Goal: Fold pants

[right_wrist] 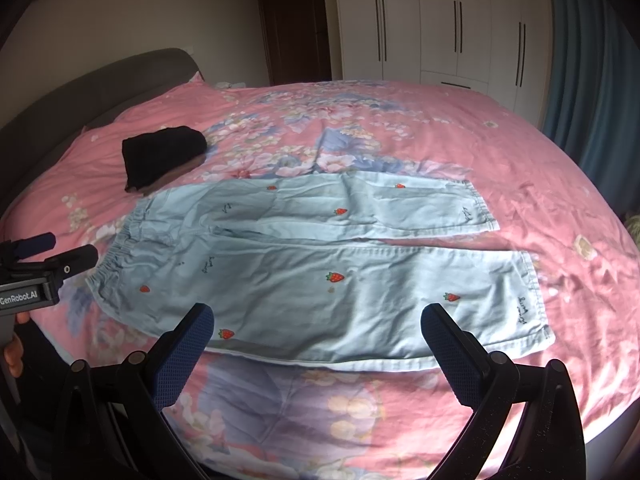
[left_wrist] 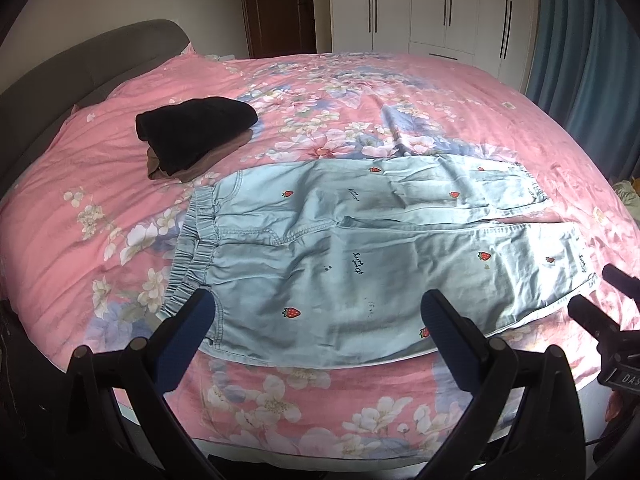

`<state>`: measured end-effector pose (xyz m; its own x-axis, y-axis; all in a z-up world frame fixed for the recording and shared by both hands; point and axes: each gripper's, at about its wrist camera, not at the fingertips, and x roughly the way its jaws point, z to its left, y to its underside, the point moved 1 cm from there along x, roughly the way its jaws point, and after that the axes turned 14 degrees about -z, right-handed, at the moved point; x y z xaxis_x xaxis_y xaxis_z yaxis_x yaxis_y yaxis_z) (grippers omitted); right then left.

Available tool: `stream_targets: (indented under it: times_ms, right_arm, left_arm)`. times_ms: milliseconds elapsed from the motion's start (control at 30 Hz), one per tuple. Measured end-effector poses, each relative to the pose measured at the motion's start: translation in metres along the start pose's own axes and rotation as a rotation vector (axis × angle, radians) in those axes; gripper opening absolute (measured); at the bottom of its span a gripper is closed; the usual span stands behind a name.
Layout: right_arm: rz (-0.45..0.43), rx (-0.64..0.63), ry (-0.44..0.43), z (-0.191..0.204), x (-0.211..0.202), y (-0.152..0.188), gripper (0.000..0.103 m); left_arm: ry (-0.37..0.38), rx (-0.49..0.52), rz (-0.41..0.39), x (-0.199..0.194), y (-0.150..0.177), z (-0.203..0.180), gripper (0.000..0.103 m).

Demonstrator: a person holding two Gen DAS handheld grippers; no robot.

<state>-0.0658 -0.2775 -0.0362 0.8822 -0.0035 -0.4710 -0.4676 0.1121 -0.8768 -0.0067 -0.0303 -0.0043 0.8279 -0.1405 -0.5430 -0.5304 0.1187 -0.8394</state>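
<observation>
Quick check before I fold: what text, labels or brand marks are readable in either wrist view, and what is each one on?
"GenRobot.AI": on the body of the left gripper, seen in the right wrist view.
"DAS": cut off at the frame edge, on the body of the right gripper, in the left wrist view.
Dark script embroidery on the light blue pants, at thigh and cuffs: too small to read.

Soft daylight, heavy fisheye bend.
My views curve and darken at corners; the pink floral bedspread (left_wrist: pixel 460 92) glows evenly, shadows faint.

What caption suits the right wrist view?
Open right gripper above flat pants on a bed.
</observation>
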Motion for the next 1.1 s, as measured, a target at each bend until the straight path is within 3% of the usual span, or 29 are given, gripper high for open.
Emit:
stream_targets:
  times_ms: [133,300,433,567,633,667,733,800,867,900,1033,1100]
  right_arm:
    - [0.021,-0.017,-0.058,0.01,0.014,0.011,0.102]
    - [0.05,-0.174,-0.114,0.045,0.046,0.042,0.102]
    - [0.047,-0.339,-0.201,0.084,0.063,0.066,0.102]
    - [0.034,-0.467,-0.303,0.122,0.075,0.087,0.09]
    - [0.023,-0.565,-0.31,0.141,0.083,0.099,0.08]
    - [0.01,-0.614,-0.309,0.148,0.086,0.104,0.074]
    - [-0.032,-0.685,-0.306,0.158,0.091,0.109,0.07]
    - [-0.064,-0.706,-0.308,0.165,0.096,0.107,0.06]
    - [-0.055,-0.688,-0.323,0.169,0.104,0.102,0.033]
    - [-0.05,-0.672,-0.336,0.171,0.106,0.1,0.027]
    - [-0.065,-0.619,-0.357,0.174,0.097,0.096,0.007]
    - [-0.062,-0.61,-0.39,0.171,0.083,0.092,0.004]
  left_arm:
    - [0.009,-0.17,0.057,0.027,0.013,0.03,0.103]
    - [-0.049,-0.444,0.164,0.07,0.056,0.094,0.103]
    - [-0.127,-0.582,0.172,0.083,0.083,0.137,0.102]
    - [-0.114,-0.707,0.158,0.092,0.098,0.161,0.1]
    - [-0.092,-0.761,0.144,0.099,0.102,0.168,0.093]
    - [-0.092,-0.77,0.137,0.103,0.102,0.17,0.084]
    - [-0.122,-0.75,0.135,0.111,0.097,0.173,0.065]
    - [-0.154,-0.721,0.148,0.12,0.092,0.175,0.037]
    - [-0.151,-0.724,0.156,0.124,0.092,0.182,0.031]
    - [-0.144,-0.723,0.149,0.123,0.091,0.183,0.021]
    - [-0.124,-0.683,0.087,0.103,0.086,0.186,0.016]
    - [-0.122,-0.68,0.058,0.09,0.085,0.189,0.016]
